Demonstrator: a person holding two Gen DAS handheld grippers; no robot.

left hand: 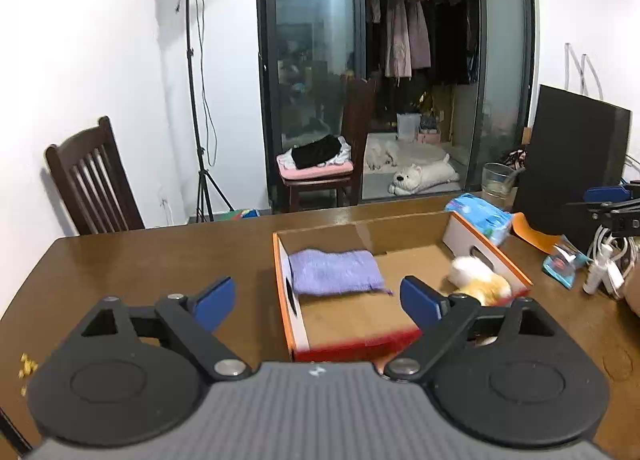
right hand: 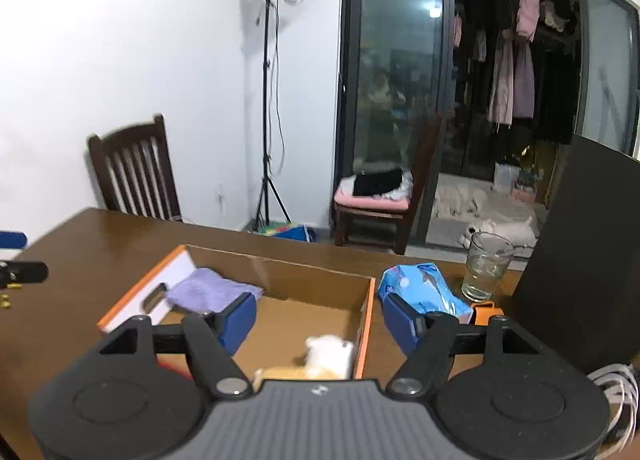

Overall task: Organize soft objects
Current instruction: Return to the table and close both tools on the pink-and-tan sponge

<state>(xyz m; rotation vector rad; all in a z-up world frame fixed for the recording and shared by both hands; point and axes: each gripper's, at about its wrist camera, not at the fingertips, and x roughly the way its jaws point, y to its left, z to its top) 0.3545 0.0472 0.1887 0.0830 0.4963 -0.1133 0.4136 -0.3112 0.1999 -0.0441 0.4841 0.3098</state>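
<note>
On the brown desk (right hand: 100,236) we see a drinking glass (right hand: 486,266) just beside a blue plastic packet (right hand: 420,286); a dark panel (right hand: 576,260) stands at the right; behind, we find two wooden chairs, one (left hand: 94,176) at the desk, one (left hand: 320,164) piled with folded clothes; a light stand (left hand: 196,100) rises against the white wall.

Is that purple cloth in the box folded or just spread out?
Folded. The purple cloth lies as a neat, thick rectangle at one end of the cardboard box, well apart from the plush toy.
</note>
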